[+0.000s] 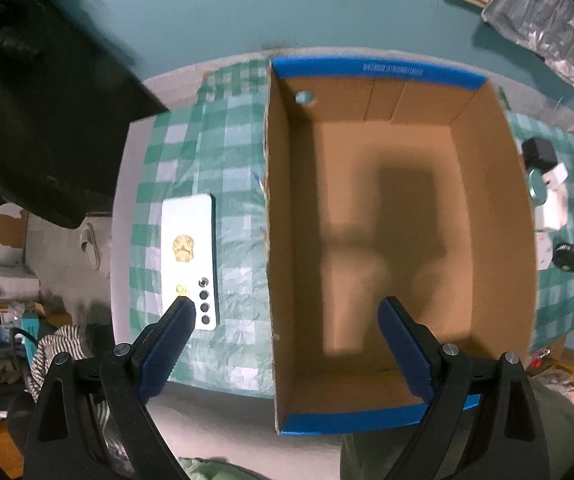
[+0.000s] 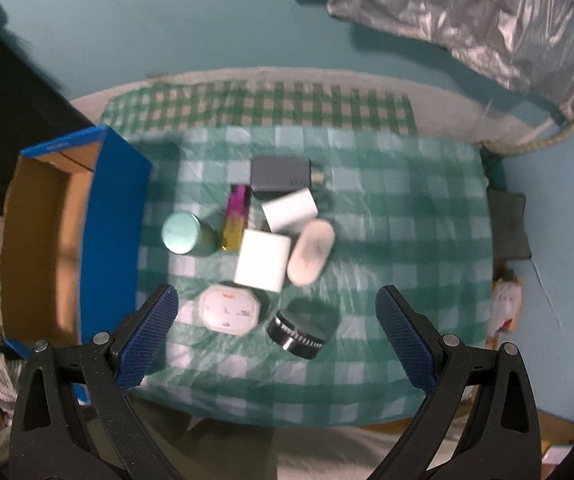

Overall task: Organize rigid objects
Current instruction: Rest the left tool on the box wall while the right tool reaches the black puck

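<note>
Left wrist view: green checked cloth [image 1: 227, 152] covers the table, cardboard box [image 1: 387, 208] with blue rim sits on it, open top, nothing inside but shadow. Left gripper [image 1: 283, 310] hangs above the box's near-left wall, jaws spread wide, holding nothing. White phone [image 1: 189, 258] lies flat on the cloth just left of the box, camera lenses toward the near end. Right wrist view is motion-blurred; the rest of the items cluster on the cloth right of the box, near it but apart. Right gripper [image 2: 277, 300] is above the near side of that cluster, jaws wide, nothing gripped. Largest to smallest: dark grey charger block [image 2: 281, 176], white square block [image 2: 263, 260], white oval case [image 2: 311, 252], smaller white block [image 2: 290, 212], octagonal white adapter [image 2: 229, 308], teal-lidded jar [image 2: 183, 234], black round tin [image 2: 297, 334], purple-gold tube [image 2: 236, 216], possibly a lighter.
</note>
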`<state>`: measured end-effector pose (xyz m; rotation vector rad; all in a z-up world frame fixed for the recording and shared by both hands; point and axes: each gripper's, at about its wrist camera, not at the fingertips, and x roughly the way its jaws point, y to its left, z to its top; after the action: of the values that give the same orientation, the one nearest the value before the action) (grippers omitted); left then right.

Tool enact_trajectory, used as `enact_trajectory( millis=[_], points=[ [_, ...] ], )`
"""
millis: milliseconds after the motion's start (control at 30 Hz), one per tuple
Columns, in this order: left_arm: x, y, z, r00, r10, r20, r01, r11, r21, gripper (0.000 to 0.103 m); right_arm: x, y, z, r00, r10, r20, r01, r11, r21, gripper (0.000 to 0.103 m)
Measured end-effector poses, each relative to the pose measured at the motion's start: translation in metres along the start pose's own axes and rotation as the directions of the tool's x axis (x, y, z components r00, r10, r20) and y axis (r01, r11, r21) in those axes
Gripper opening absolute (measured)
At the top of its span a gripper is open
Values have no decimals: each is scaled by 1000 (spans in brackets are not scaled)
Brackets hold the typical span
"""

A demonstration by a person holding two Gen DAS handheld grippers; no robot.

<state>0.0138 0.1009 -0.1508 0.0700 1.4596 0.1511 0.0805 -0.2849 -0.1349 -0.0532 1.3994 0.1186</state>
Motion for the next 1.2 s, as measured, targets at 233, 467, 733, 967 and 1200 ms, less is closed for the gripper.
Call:
enact_trajectory(
  millis=[233, 467, 733, 967, 1200],
  points=[
    [26, 7, -9, 998, -30, -55, 28, 999, -31, 89, 31, -9, -11, 999, -16, -51, 17, 1000, 15, 98],
    [41, 11, -17, 993, -49, -105, 45, 998, -39, 80, 58, -16, -22, 995, -23, -99, 28, 998, 53, 98],
    [56, 10, -24, 986, -56, -159, 51, 998, -36, 43, 86, -31, -25, 986, 0, -164, 25, 989, 147, 98],
    [61, 8, -28, 981, -66, -182, 64, 998, -18, 22, 108, -47, -27, 973, 57, -224, 1, 968, 251, 98],
    [67, 8, -28, 972, -91, -218, 86, 996, -29, 10, 122, -53, -29, 962, 86, -258, -6, 956, 294, 92]
  ],
)
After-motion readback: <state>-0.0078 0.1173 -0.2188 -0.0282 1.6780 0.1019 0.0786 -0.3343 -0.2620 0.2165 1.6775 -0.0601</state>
